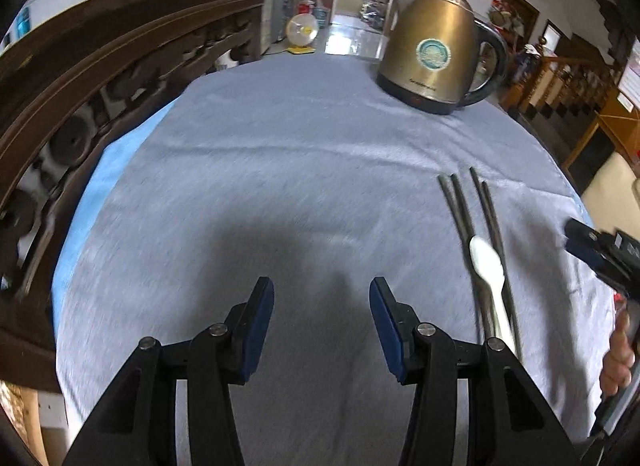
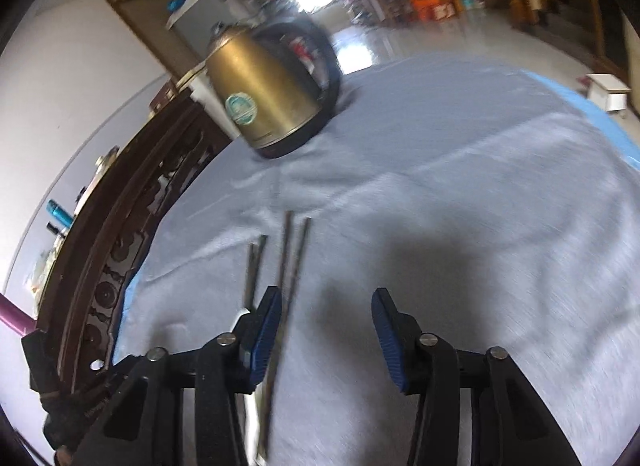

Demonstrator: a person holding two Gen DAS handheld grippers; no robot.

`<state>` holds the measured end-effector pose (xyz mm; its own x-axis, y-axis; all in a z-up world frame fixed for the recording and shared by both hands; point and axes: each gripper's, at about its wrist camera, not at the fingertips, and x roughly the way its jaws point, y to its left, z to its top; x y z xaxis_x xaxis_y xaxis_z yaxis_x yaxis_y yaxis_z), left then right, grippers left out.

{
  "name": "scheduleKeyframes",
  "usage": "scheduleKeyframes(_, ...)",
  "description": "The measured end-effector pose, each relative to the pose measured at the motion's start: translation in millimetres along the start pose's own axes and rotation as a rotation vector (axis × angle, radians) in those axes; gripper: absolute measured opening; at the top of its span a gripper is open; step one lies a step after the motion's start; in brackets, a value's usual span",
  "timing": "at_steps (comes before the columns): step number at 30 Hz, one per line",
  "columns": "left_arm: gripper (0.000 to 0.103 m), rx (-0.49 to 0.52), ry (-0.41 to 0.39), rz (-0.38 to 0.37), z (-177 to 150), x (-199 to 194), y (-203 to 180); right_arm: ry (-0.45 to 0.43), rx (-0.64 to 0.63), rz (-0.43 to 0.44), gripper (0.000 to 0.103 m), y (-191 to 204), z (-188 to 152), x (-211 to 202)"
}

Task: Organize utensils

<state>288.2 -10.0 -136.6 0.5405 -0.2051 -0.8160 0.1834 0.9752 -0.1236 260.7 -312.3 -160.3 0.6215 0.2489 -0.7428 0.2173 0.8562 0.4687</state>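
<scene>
On the grey-blue cloth (image 1: 304, 169) of the table, seen from the left wrist, a brass-coloured electric kettle (image 1: 434, 49) stands upright at the far side, well apart from the utensils. Those lie to the right of the left gripper (image 1: 322, 324): four dark chopsticks (image 1: 460, 205) in two pairs, and one white spoon (image 1: 486, 262) lying between the pairs. The left gripper's fingers stand apart with only bare cloth between them. At the right edge the right gripper (image 1: 596, 250) comes in, a hand (image 1: 618, 362) beneath it. A carved dark wooden chair back (image 1: 100, 81) runs close along the table's left edge; the cloth ahead lies open up to the kettle.

From the right wrist, blurred, the right gripper (image 2: 326, 326) has its fingers apart, nothing pressed between them. The chopsticks (image 2: 288, 258) run past its left finger, one pair outside it, one just inside. The kettle (image 2: 264, 93) stands far left. The cloth (image 2: 480, 193) to the right is open up to its blue edge.
</scene>
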Motion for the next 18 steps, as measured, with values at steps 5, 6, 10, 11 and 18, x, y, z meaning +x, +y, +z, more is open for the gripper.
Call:
scheduleKeyframes(5,0.051,0.031,-0.006,-0.021,25,11,-13,0.085,-0.043,0.033,0.036,28,35,50)
scheduleKeyframes(6,0.051,0.038,-0.004,-0.027,29,13,-15,0.095,-0.043,0.034,0.036,32,38,57)
scheduleKeyframes(10,0.051,0.06,0.002,-0.047,46,22,-23,0.136,-0.042,0.019,0.032,43,56,92)
scheduleKeyframes(11,0.051,0.063,0.002,-0.05,49,23,-23,0.148,-0.04,0.006,0.031,45,59,98)
scheduleKeyframes(18,0.051,0.091,0.003,-0.118,61,30,-28,0.214,-0.048,-0.063,0.023,49,66,135)
